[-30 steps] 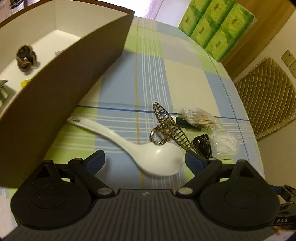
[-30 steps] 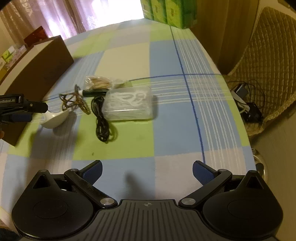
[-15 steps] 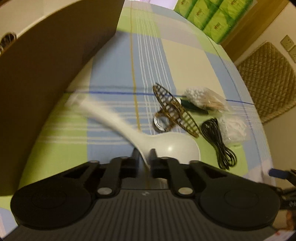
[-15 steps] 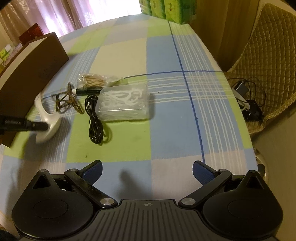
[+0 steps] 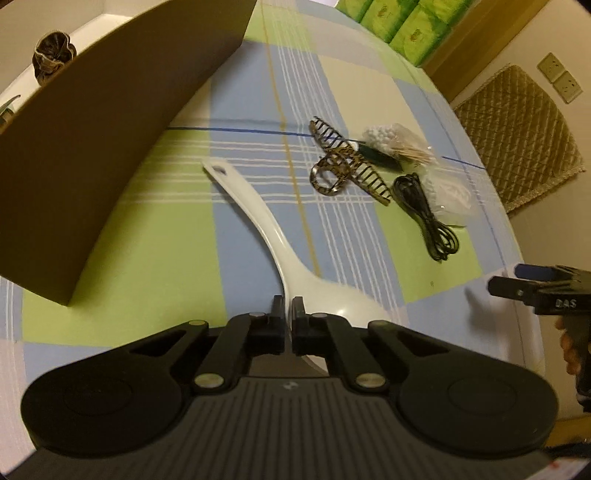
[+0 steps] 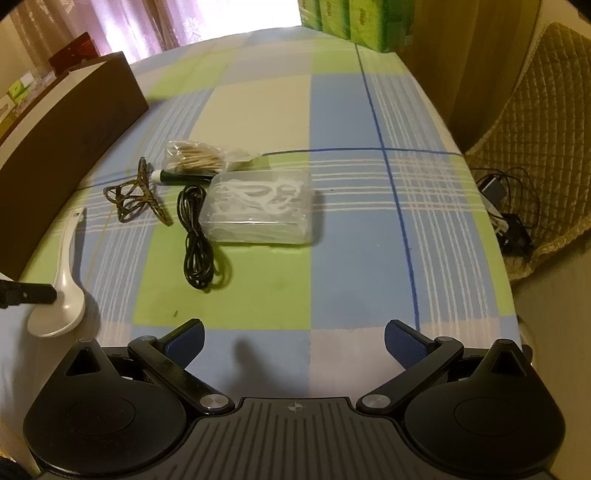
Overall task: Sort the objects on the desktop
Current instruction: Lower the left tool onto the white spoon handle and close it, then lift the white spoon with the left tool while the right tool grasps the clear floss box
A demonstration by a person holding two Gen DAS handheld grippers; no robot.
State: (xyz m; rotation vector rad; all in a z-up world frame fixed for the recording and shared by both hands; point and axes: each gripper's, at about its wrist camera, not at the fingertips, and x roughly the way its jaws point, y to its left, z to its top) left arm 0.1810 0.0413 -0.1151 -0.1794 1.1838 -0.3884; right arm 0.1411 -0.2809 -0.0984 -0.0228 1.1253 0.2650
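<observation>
My left gripper is shut on the white spoon where handle meets bowl; the handle points away, lifted above the cloth. From the right wrist view the white spoon hangs at far left. A tortoiseshell hair clip, a black cable, a bag of cotton swabs and a clear plastic box lie together on the checked tablecloth. My right gripper is open above the near edge, nothing between its fingers.
A brown open box with white inside stands at left, a dark scrunchie in it. Green tissue packs sit at the table's far end. A quilted chair and floor cables lie past the right edge.
My left gripper closed on the spoon and lifted it back toward the table's near edge, away from the hair clip. The right gripper stayed open and nearly still.
</observation>
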